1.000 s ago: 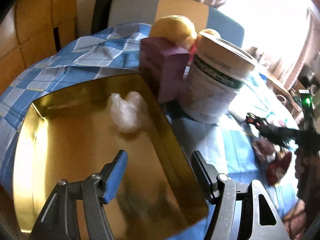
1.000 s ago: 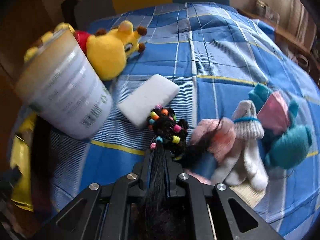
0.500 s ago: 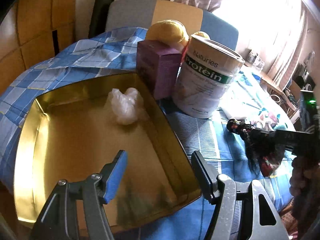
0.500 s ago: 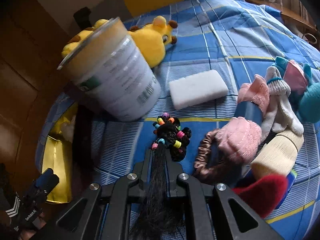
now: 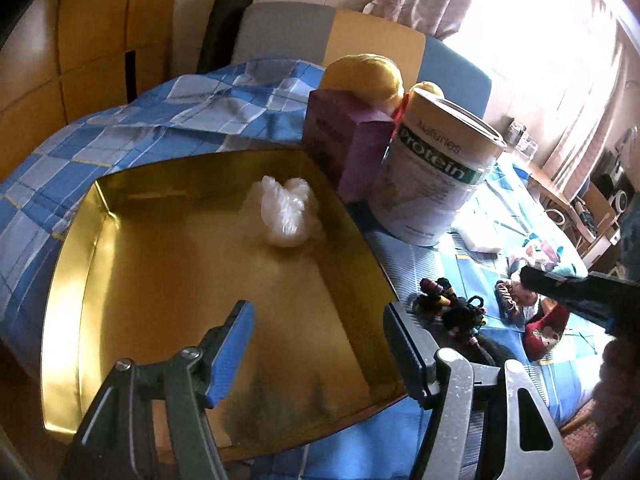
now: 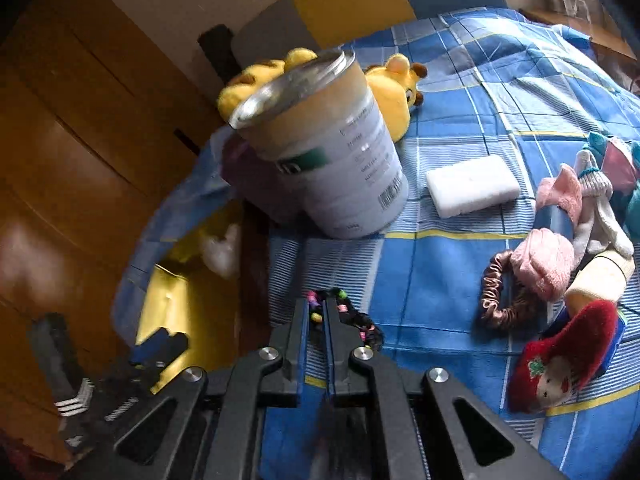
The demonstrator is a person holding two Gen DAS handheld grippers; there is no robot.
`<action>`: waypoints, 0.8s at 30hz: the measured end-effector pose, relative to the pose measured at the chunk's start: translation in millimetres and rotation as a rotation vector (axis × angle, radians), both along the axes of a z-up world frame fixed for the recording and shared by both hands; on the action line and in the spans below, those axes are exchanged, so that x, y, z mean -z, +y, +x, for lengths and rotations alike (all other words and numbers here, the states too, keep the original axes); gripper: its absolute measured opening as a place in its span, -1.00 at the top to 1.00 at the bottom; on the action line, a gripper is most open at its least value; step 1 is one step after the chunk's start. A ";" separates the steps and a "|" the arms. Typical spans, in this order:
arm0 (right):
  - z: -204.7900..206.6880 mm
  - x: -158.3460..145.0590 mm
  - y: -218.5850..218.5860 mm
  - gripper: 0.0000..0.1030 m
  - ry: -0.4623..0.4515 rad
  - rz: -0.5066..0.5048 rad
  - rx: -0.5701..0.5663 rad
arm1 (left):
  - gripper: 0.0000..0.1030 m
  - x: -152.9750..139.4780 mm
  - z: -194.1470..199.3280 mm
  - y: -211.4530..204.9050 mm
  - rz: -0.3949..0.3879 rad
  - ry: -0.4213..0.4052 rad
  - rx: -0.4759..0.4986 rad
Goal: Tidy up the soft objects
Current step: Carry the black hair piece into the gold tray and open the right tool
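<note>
On a bed covered with a blue checked sheet [image 6: 460, 92], a shallow gold tin [image 5: 168, 264] lies open, and a crumpled clear plastic bag [image 5: 286, 210] sits inside it near the far right corner. The left gripper [image 5: 318, 344] hangs over the near end of the tin with its jaws apart and nothing between them.

Just beside the tin's right wall stand a purple box [image 5: 348, 148] and a tall protein can [image 5: 434, 184], which touch or nearly touch each other. A yellow stuffed toy [image 6: 394, 92] lies behind the can.

The right gripper [image 6: 318, 316] has its jaws pressed together on a black hair tie with coloured beads [image 6: 352, 320]. The beaded end pokes out past the fingertips, and a dark tuft trails back between the fingers toward the camera. In the left wrist view, this bundle hangs just to the right of the tin's near corner, above the sheet.

Farther right on the sheet lie a white sponge [image 6: 472, 184], a brown scrunchie [image 6: 500, 300], rolled pink socks [image 6: 544, 260], a white sock [image 6: 600, 208] and a red Christmas sock [image 6: 560, 360], bunched close together. The sponge lies apart from them, near the can.
</note>
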State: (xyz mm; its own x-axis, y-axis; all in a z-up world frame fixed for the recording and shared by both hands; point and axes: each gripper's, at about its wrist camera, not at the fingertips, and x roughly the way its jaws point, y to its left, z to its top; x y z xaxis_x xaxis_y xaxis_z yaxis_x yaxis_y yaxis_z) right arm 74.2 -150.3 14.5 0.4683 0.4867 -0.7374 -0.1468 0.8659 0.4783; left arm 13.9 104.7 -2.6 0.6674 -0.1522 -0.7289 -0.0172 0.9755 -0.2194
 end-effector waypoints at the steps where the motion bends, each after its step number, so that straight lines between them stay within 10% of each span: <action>1: 0.1 3.4 3.8 0.87 0.006 -0.052 -0.011 | -0.31 -0.2 -1.7 0.6 0.000 -0.003 -0.002; 7: -3.2 30.0 18.0 0.19 0.069 -0.140 -0.079 | -0.32 2.4 -5.5 1.9 -0.010 0.004 -0.003; 14: 0.1 68.4 43.2 0.24 0.143 -0.297 -0.143 | -0.32 1.0 -7.7 -0.3 -0.010 0.000 0.011; 16: -0.3 71.3 47.5 0.77 0.106 -0.358 -0.128 | -0.32 0.9 -9.0 1.4 -0.012 0.000 0.008; 19: 0.2 67.9 49.7 0.81 0.092 -0.392 -0.119 | -0.32 0.9 -11.2 8.4 -0.012 -0.001 -0.006; 24: -2.1 35.2 46.9 0.82 0.025 -0.309 -0.071 | -0.32 -3.8 -15.0 28.1 -0.021 -0.019 -0.056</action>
State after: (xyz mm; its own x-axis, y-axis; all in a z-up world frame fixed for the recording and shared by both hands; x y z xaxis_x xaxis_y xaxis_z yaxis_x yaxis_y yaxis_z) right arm 72.1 -103.4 -20.8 0.4212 0.2687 -0.8662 -0.2037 0.9587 0.1983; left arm -1.0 132.8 1.2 0.6888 -0.1292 -0.7134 -0.0677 0.9682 -0.2407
